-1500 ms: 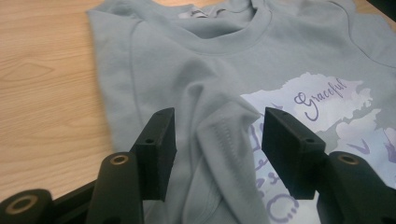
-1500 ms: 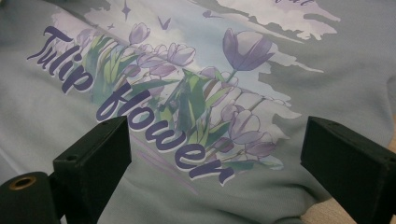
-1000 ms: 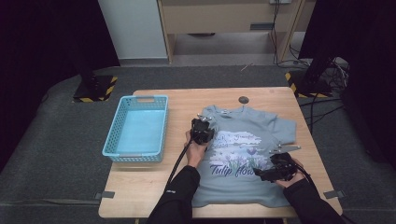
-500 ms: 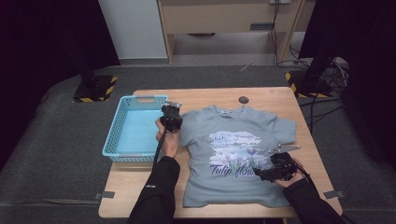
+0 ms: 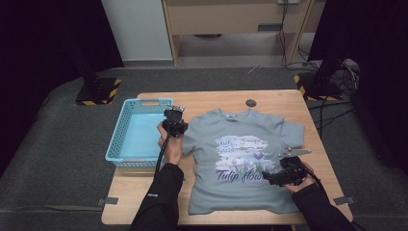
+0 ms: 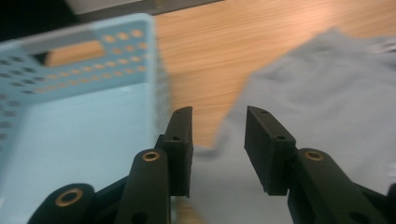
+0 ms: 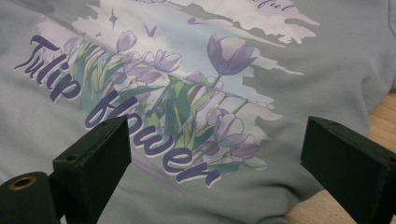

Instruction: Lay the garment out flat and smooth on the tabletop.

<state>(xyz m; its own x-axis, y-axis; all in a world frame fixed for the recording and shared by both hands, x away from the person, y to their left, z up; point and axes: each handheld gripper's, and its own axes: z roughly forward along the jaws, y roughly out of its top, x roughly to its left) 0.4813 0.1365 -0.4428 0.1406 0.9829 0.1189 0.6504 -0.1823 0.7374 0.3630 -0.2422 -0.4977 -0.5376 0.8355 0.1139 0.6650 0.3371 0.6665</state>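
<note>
- The wooden table (image 5: 144, 202) carries everything: a T-shirt across its middle and right, a basket at its left.
- The grey-blue T-shirt (image 5: 240, 159) with its "Tulip flower" print lies face up and mostly flat, collar toward the far edge. Its left sleeve (image 5: 192, 134) is spread out just beside the basket; its right sleeve is spread too. I judge the smoothing-out stage about finished, while folding, and possibly stowing, has not begun.
- The light blue plastic basket (image 5: 118, 144) has nothing in it.
- The left gripper (image 5: 174, 126) hovers above the left sleeve's outer edge, near the basket wall. Its jaws have just been opening and now stand partly apart; in the left gripper view its pads (image 6: 264, 149) press on nothing, with the sleeve hem lying below the gap.
- The right gripper (image 5: 285, 177) rests low by the shirt's lower right part, jaws spread wide over the printed tulips (image 7: 187, 107) and gripping nothing.
</note>
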